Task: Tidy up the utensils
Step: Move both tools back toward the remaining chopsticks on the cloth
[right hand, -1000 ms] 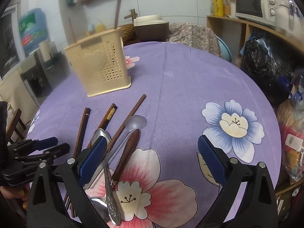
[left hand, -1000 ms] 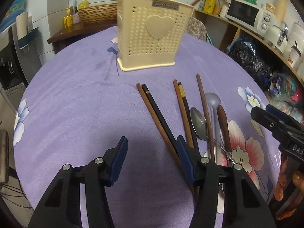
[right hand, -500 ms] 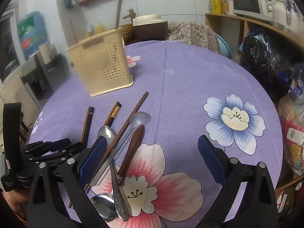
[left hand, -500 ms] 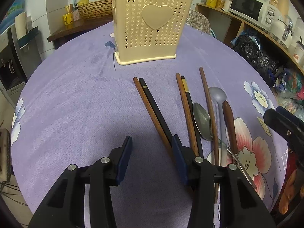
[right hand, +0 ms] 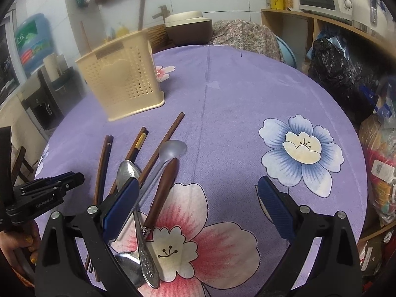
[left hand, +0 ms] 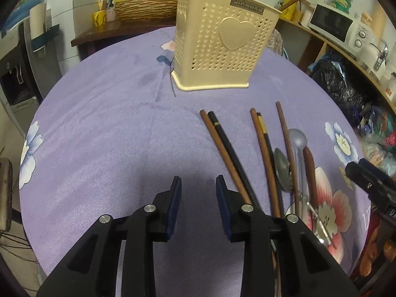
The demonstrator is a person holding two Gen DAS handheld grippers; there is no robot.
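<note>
left wrist: chopsticks (left hand: 224,146) lie just right of narrowing, empty left gripper (left hand: 198,189) jaws.

A cream perforated holder (left hand: 222,47) with a raised heart stands upright on the counter, two sticks poking out of its top. In front of it lie five chopsticks (left hand: 227,153), brown and black, roughly parallel, tips toward the holder. Beside them, farther from the holder, lie a steel spoon (right hand: 127,170), a grey spoon (right hand: 173,148) and a brown-handled utensil (right hand: 164,188).
</note>
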